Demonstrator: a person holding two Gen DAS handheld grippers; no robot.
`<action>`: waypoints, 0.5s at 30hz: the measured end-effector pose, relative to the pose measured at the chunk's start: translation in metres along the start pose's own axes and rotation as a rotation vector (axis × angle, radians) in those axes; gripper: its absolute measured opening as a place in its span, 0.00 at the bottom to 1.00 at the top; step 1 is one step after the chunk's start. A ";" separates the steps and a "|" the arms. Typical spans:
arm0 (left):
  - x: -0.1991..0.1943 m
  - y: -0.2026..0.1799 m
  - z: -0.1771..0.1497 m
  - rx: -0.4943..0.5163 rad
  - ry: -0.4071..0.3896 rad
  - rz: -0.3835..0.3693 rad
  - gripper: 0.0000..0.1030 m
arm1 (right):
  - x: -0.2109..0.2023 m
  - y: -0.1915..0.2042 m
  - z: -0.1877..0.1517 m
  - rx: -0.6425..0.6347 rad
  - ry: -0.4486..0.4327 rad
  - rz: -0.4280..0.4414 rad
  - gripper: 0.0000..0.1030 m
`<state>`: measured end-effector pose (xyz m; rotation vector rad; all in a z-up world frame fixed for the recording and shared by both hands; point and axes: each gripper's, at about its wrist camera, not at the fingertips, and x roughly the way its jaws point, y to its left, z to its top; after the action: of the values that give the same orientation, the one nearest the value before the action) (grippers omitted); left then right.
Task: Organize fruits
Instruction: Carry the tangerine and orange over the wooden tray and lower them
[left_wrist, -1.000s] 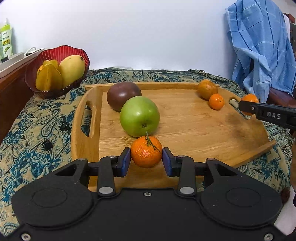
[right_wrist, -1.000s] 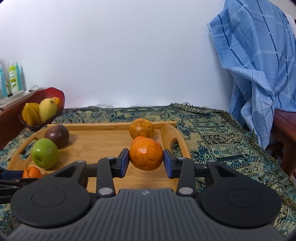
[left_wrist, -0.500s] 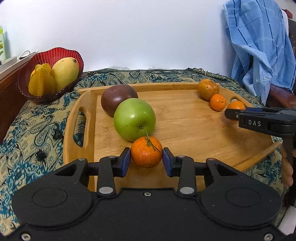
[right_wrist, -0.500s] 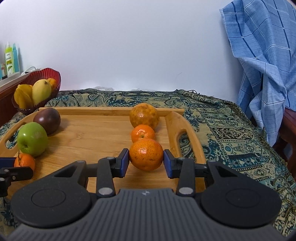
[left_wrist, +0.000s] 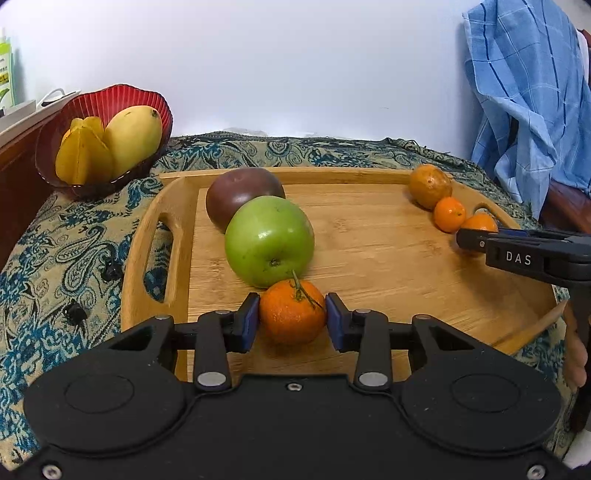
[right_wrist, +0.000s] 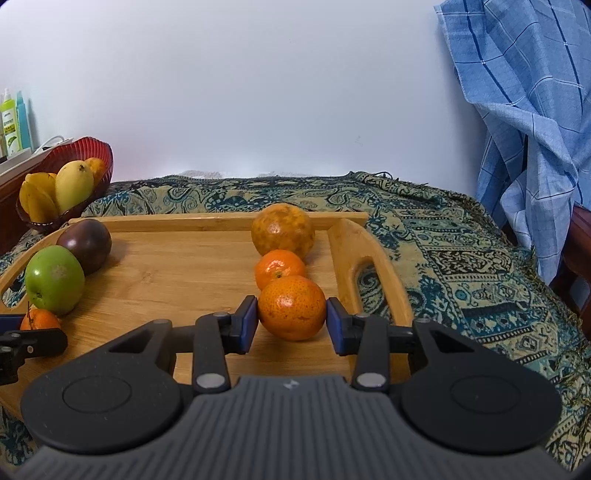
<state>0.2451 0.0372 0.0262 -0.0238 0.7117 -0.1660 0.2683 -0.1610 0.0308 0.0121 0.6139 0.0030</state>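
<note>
My left gripper (left_wrist: 291, 321) is shut on a small stemmed mandarin (left_wrist: 291, 312) low over the wooden tray (left_wrist: 388, 258), touching the green apple (left_wrist: 269, 240); a dark purple fruit (left_wrist: 240, 192) lies behind the apple. On the tray's right side my right gripper (right_wrist: 291, 319) is shut on a larger mandarin (right_wrist: 291, 306), set close in front of a small mandarin (right_wrist: 279, 267) and a mottled orange (right_wrist: 282, 229). In the right wrist view the left gripper (right_wrist: 22, 341) and its mandarin (right_wrist: 38, 319) show at the left edge.
A red bowl (left_wrist: 107, 107) with a mango and a starfruit stands at the back left on the patterned cloth (left_wrist: 55, 240). A blue checked cloth (left_wrist: 528, 92) hangs over a chair at the right. Bottles (right_wrist: 13, 122) stand on a ledge at the far left.
Both grippers have moved in over the tray with their mandarins. The left one now touches the apple; the right one has come down behind the row of orange fruit.
</note>
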 end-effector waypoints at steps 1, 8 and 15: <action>0.000 0.000 0.000 0.003 0.001 0.002 0.35 | 0.000 0.001 0.000 -0.002 0.002 0.001 0.43; -0.001 0.001 -0.001 -0.007 0.001 0.003 0.37 | 0.000 0.000 -0.001 -0.001 0.001 0.003 0.44; -0.002 0.001 0.000 -0.003 0.002 0.014 0.40 | 0.000 -0.001 -0.001 0.004 0.001 0.003 0.46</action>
<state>0.2434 0.0382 0.0273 -0.0218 0.7138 -0.1518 0.2681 -0.1616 0.0303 0.0174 0.6149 0.0047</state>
